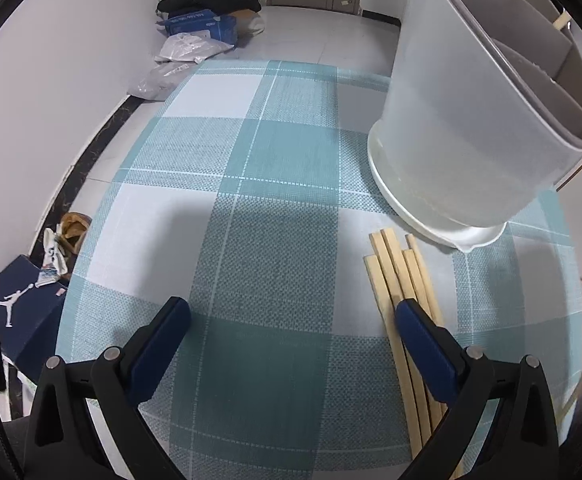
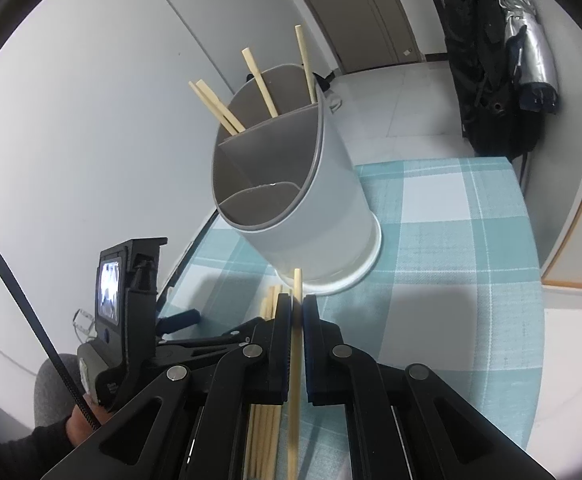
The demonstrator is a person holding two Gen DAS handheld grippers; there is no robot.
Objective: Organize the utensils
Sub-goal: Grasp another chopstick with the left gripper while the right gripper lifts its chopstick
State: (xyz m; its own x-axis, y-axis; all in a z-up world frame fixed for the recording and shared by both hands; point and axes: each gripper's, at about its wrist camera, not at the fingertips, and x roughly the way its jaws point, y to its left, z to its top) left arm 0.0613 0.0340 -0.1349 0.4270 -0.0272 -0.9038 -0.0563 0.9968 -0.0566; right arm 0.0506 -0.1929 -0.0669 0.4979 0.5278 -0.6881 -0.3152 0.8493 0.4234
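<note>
**Q:** How do the two tongs stand?

**A:** The right gripper [image 2: 297, 304] is clamped on a single wooden chopstick [image 2: 295, 360], whose tip projects just past the pads toward the base of the utensil holder [image 2: 311, 200]. The left gripper [image 1: 293, 314] has its jaws spread wide with nothing between them, hanging over the teal checked tablecloth [image 1: 251, 160]; its right finger crosses in front of a bundle of loose chopsticks [image 1: 399, 264].

**Q:** Where are the remaining utensils?

**A:** The loose bundle lies flat on the cloth, just beside the holder's white saucer base [image 1: 443, 228]. The holder is a round, grey-lined caddy with divided compartments; four chopsticks [image 2: 259, 80] already stand in its far compartment, leaning outward, while the nearer compartments show none.

**Q:** What surrounds the table?

**A:** A dark shoebox [image 1: 19, 320] on the floor and a folded silver umbrella [image 2: 527, 40].
</note>
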